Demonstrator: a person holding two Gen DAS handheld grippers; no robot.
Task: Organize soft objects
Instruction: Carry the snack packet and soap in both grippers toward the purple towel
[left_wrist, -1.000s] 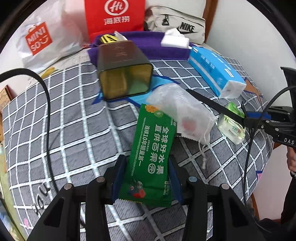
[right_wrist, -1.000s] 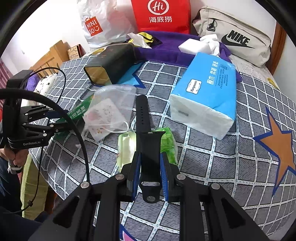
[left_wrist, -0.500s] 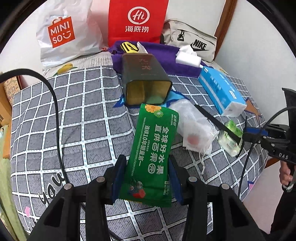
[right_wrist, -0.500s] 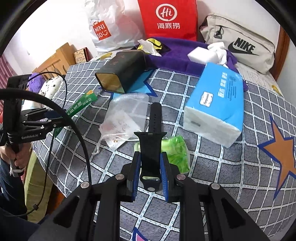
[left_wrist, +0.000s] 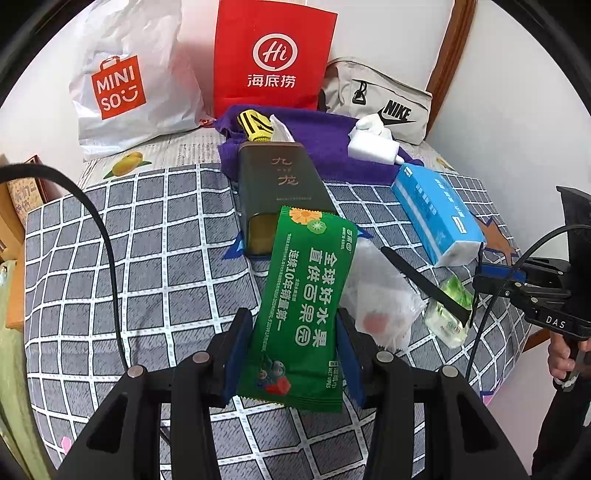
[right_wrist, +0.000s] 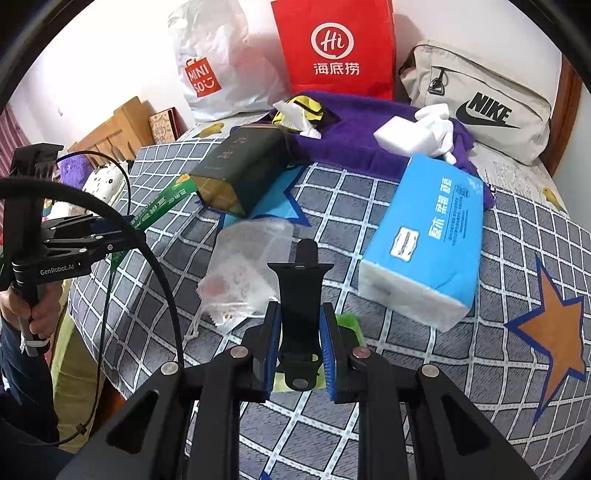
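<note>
On bed (right_wrist: 424, 387): one green packet (left_wrist: 306, 306), one black strap (right_wrist: 301, 295).

Our left hand-held gripper (left_wrist: 293, 363) tilts steeply down over the bed's near edge, jaws clamped on a green packet (left_wrist: 306, 295). Our right hand-held gripper (right_wrist: 299, 347), angled down likewise, pinches a black strap (right_wrist: 300, 295). A hand (right_wrist: 35, 314) grips the left handle.

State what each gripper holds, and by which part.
Left gripper holds the green wet-wipes packet by its lower end. Right gripper holds the black watch strap near its holed end.
</note>
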